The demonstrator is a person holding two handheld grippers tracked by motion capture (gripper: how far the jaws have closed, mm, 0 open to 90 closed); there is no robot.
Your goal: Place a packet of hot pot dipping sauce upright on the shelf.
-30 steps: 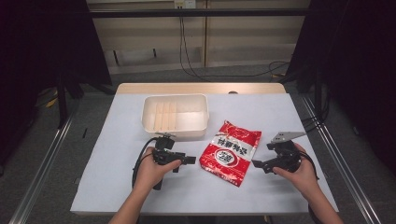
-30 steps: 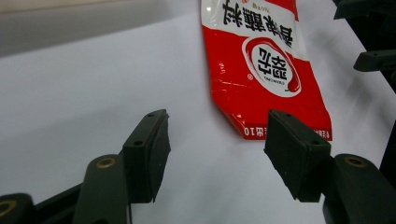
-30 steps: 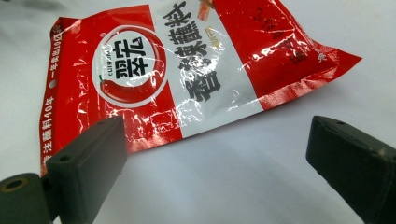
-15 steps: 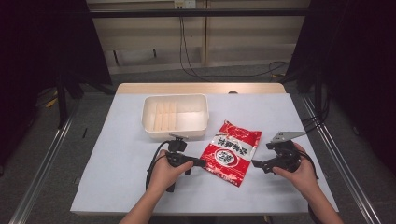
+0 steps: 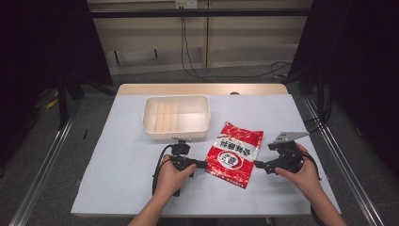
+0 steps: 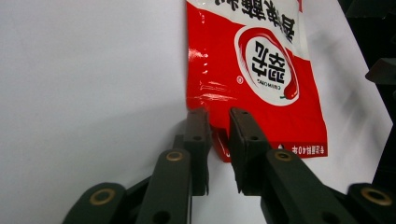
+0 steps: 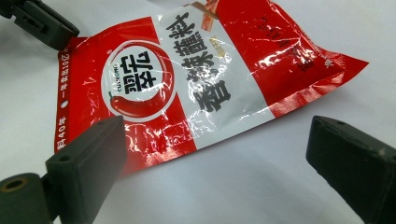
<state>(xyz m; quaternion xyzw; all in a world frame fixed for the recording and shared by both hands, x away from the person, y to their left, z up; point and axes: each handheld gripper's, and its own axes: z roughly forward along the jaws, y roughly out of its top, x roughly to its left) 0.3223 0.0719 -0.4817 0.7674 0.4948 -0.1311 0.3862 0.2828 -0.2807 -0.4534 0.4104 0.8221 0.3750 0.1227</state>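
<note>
Nearest the person, the left gripper (image 5: 203, 164) points right at the near left edge of the red packet (image 5: 234, 153). Its jaws have just been closing and now stand close together with the packet's corner between them; whether the pads already press on it I cannot tell. The right gripper (image 5: 258, 164) sits just right of the packet, its jaws wide apart and holding nothing. The packet lies flat on the white table (image 5: 122, 155), right of centre. Farther off, left of the packet, stands a white tray (image 5: 176, 117).
</note>
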